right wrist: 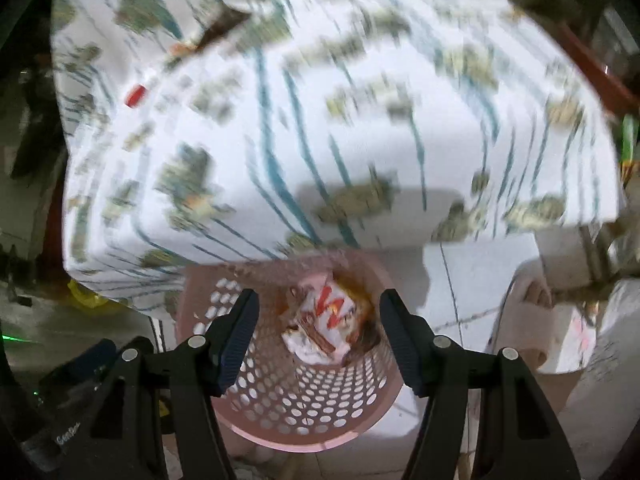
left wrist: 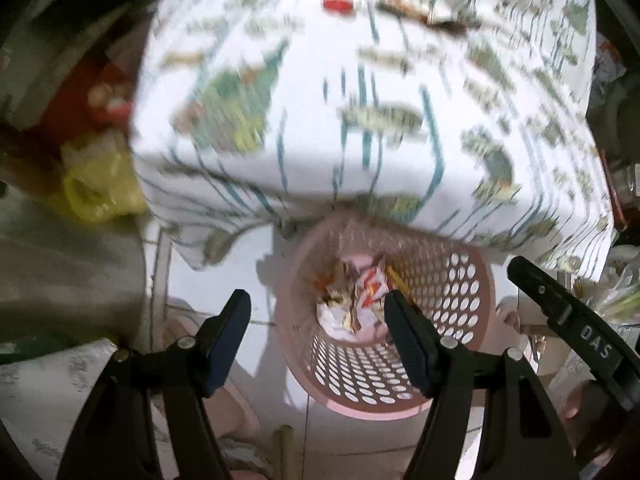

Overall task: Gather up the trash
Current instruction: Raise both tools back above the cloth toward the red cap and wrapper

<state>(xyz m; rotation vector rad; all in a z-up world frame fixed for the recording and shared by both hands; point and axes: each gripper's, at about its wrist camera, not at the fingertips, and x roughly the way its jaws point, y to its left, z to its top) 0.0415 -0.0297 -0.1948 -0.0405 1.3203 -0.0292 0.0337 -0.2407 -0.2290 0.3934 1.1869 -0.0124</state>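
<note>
A pink perforated waste basket stands on the tiled floor below the table edge. Crumpled wrappers and paper lie in its bottom, one white with red lettering. My left gripper hangs open above the basket's left rim, nothing between its fingers. My right gripper is open straight over the basket, also empty. On the patterned tablecloth lie a red cap and a brown wrapper. Both views are motion-blurred.
A yellow plastic bag lies on the floor left of the table. The other gripper's black arm shows at the right of the left wrist view. Pale tiles surround the basket. Clutter lines both sides.
</note>
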